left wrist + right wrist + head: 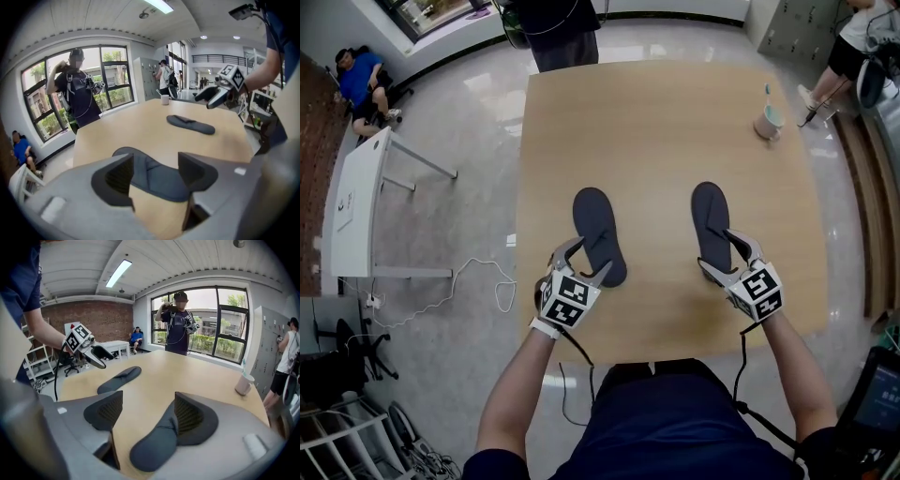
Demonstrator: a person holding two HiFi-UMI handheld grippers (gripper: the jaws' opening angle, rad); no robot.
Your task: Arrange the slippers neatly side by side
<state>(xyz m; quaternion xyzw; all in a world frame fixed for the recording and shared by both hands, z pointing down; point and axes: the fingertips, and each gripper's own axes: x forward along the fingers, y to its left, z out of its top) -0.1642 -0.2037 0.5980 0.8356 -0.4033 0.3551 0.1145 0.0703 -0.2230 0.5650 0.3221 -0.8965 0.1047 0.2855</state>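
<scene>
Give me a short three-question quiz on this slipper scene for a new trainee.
1. True or false: the left slipper and the right slipper lie apart on the table.
2. What stands near the table's far right corner? A a cup; B a plate; C a book.
3. Fill in: the left claw and the right claw are both ___.
Key: 1 true; 2 A; 3 open.

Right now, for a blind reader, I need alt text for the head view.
On a light wooden table, the open left gripper straddles the heel of the left dark grey flat slipper, and the open right gripper that of the matching right slipper. A pale mug stands far right.
</scene>
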